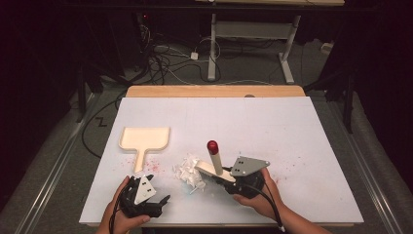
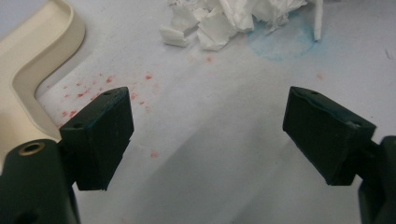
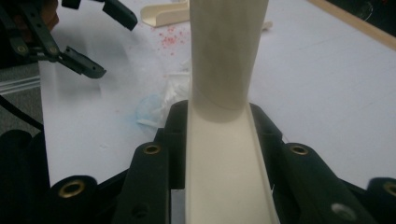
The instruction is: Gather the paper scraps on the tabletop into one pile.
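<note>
Right now right hand-held gripper (image 1: 229, 176), clamped on brush (image 1: 214, 161), sits just right of paper scraps (image 1: 190, 173); dustpan (image 1: 144, 139) beyond, left.

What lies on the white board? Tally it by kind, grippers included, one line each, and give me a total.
cream dustpan: 1
cream hand tool with red knob: 1
heap of white paper scraps: 1
black grippers: 2, the left gripper and the right gripper
Total: 5
</note>
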`<move>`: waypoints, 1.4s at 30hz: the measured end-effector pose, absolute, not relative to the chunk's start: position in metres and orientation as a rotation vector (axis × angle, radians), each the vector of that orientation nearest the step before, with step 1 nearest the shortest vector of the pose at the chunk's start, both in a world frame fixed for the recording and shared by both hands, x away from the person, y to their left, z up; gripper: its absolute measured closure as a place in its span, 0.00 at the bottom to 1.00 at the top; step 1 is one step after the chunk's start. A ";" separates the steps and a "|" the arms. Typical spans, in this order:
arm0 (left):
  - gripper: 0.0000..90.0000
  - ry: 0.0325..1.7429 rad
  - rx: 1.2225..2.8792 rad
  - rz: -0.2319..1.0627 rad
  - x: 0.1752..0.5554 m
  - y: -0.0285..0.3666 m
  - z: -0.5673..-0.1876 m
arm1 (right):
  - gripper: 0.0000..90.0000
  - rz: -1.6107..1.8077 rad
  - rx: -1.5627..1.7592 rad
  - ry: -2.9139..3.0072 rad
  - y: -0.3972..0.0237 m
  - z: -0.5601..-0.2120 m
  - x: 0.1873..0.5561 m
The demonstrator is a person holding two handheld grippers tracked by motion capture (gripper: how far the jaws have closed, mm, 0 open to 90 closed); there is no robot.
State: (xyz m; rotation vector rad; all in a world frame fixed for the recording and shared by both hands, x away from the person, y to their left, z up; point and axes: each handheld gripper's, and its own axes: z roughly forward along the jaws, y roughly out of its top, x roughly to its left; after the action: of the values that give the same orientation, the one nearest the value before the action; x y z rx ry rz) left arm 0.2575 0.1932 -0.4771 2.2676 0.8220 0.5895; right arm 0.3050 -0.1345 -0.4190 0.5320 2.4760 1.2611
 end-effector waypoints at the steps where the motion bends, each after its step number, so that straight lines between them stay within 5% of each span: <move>1: 0.17 0.822 2.268 0.592 0.257 0.193 -0.477 | 0.76 1.272 0.531 2.468 -0.138 -0.416 0.304; 16: 0.17 0.818 2.283 0.589 0.258 0.190 -0.478 | 0.75 1.352 0.482 2.549 -0.199 -0.405 0.278; 24: 0.17 0.804 2.288 0.590 0.258 0.188 -0.477 | 0.76 1.322 0.434 2.629 -0.175 -0.431 0.276; 42: 0.17 0.805 2.282 0.586 0.257 0.191 -0.478 | 0.76 1.380 0.373 2.551 -0.125 -0.424 0.302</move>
State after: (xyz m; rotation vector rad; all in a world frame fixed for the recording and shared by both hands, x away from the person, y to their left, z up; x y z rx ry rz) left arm 0.2574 0.1912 -0.4777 2.2825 0.8051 0.5864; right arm 0.3019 -0.1248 -0.4244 0.3735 2.5511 1.3800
